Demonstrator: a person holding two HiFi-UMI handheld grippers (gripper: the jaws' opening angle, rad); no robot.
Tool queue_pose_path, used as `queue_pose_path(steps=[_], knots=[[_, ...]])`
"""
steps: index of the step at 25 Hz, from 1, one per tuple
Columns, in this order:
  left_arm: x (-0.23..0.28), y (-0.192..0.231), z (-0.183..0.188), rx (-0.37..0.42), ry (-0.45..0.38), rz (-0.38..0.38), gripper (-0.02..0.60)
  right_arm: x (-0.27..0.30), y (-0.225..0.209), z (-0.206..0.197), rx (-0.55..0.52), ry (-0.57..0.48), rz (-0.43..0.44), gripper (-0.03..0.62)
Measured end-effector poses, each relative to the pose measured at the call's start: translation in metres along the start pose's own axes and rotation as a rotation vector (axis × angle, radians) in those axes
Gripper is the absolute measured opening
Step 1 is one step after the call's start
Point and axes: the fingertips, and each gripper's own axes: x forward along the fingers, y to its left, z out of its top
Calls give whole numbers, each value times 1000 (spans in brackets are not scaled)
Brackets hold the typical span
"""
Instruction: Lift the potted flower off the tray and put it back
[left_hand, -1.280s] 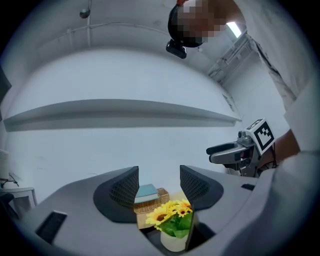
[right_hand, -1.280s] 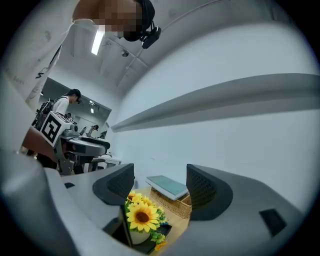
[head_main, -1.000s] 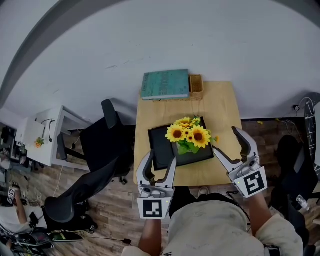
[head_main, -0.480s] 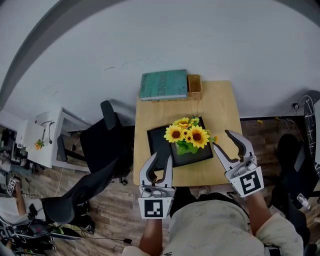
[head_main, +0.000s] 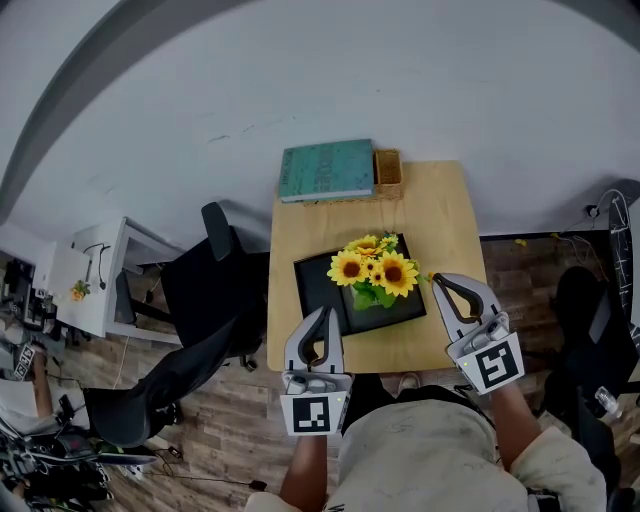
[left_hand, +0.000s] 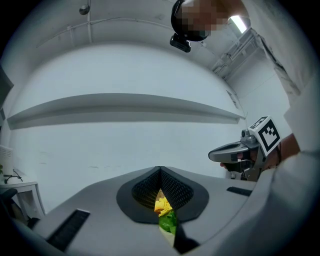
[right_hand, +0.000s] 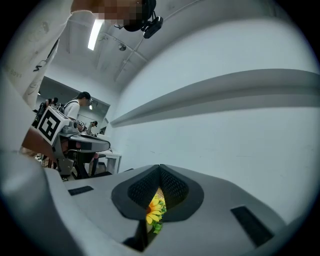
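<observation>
1. Flower (head_main: 376, 268) stands upright on the tray (head_main: 318, 290), ahead and to the right of the left gripper (head_main: 321, 316) and ahead and just left of the right gripper (head_main: 438, 281). Its blooms hide the pot from above.
2. Both grippers' jaws have just been closing and now sit pressed together with nothing between them. Through each slit only a sliver of the blooms shows, farther ahead.
3. Step: the flower on the tray with both grippers clear of it fits either the moment before a lift or the moment after the return. It lies as the task's end wants.
4. Next move: none can be settled. I judge only that jaws pressed together like this could not take the pot.
5. Tray holds the flower in its right half, nearer the right gripper; its left half is bare.
6. Basket (head_main: 389, 172) sits far beyond both grippers at the back of the table (head_main: 440, 210), just beside a book (head_main: 328, 168); its contents cannot be made out.
</observation>
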Motion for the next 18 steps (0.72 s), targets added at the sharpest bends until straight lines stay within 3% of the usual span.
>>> queue_pose_path(steps=[18], knots=[[-4, 5, -5, 9, 27, 39, 11, -5, -5, 5, -43, -18, -43, 17]])
